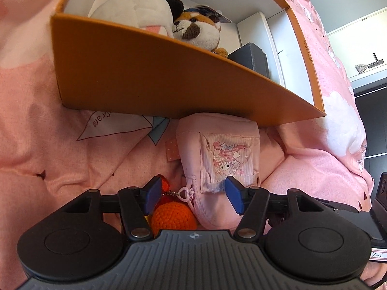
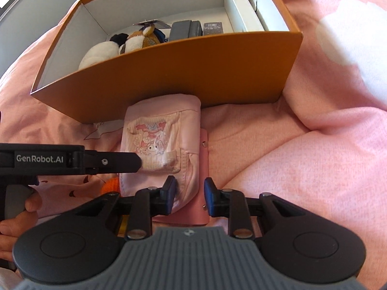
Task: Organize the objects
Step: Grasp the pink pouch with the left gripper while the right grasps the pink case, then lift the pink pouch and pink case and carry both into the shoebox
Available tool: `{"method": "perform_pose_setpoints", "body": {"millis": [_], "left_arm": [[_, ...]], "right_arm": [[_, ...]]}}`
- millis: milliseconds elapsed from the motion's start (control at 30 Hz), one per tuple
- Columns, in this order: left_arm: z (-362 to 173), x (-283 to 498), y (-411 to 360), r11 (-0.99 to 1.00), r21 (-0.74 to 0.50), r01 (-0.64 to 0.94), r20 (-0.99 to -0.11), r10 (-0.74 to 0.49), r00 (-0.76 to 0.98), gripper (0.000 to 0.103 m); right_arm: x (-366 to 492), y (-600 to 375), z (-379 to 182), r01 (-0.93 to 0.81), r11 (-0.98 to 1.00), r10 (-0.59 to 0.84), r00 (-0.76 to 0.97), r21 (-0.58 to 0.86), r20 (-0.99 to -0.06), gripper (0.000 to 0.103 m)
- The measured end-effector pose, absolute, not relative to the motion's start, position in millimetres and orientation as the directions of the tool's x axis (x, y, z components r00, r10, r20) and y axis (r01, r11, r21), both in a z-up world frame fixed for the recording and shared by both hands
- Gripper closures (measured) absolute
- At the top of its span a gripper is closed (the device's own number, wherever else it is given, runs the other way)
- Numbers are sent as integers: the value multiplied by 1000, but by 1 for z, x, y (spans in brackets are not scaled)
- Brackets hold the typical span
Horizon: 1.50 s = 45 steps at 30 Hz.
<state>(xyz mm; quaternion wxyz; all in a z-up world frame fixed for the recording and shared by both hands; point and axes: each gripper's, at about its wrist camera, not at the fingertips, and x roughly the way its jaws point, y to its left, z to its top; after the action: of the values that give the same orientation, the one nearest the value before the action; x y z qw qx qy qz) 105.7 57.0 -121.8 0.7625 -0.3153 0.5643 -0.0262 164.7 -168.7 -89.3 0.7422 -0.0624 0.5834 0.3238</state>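
A pink cartoon-print pouch (image 1: 217,159) lies on the pink bedding against the front wall of an orange box (image 1: 154,77); it also shows in the right wrist view (image 2: 159,140). My left gripper (image 1: 191,195) is open, its fingers either side of the pouch's near end, beside an orange crocheted toy (image 1: 173,217). My right gripper (image 2: 189,195) is open, its jaws around the pouch's near right corner, above a pink card holder (image 2: 200,207). The left gripper's body (image 2: 72,160) reaches in from the left.
The orange box (image 2: 169,72) holds a white plush (image 1: 135,7), a brown-and-white plush (image 1: 198,29), a grey box (image 1: 251,58) and white packaging (image 2: 241,7). Rumpled pink bedding (image 2: 302,157) surrounds everything. A white shelf (image 1: 362,70) stands at far right.
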Motion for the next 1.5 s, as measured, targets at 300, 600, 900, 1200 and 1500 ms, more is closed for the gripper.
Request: {"method": "perform_pose_setpoints", "body": {"millis": [300,600,900,1200,1500], "left_arm": [[-130,115,53,779,-555,-292,-816,-443,371,51],[-106,106,51,810,-531,-249,-814,-407,413,78],[-64,92,69,863,-453,-224,-843,-334,421,81],[-69,89,81,906,-321,-277,-909,-213,358,79],[-95,93,91,862,-371,-346,-901,-244,358,60]], "right_arm": [[166,-172,-93,-542,788,405,99,292,-909,71],[165,-173,-86,-546,785,414,115,291,-903,70],[178,-186,-67,-507,772,504,121,383,-855,70],[195,-167,-102,-488,768,477,3,415,-879,68],[208,-162,-136,-418,773,494,-77,478,-866,56]]}}
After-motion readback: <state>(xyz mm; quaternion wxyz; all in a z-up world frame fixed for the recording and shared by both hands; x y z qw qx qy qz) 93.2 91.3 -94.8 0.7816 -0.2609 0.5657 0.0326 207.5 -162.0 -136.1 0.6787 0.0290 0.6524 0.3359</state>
